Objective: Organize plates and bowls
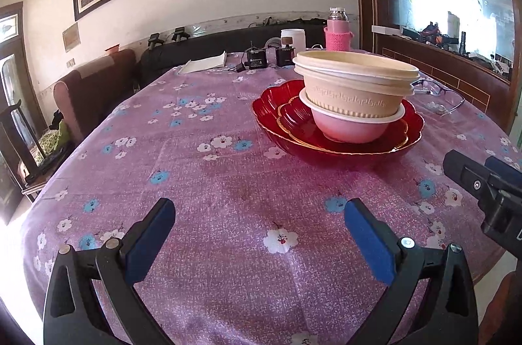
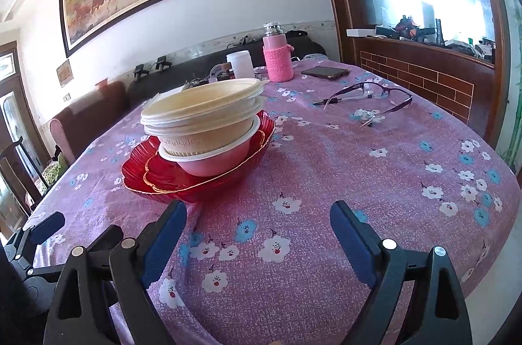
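Bowls [image 1: 354, 90] stacked: cream over white, nested in scalloped red plates [image 1: 287, 123].

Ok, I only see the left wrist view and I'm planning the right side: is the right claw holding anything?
Observer: No. The right claw is open, with only the tablecloth showing between its pads.
Operator: Is anything on the table past the glasses that I can't see?
Observer: Yes. A dark phone lies flat beyond the glasses, just right of the pink bottle.
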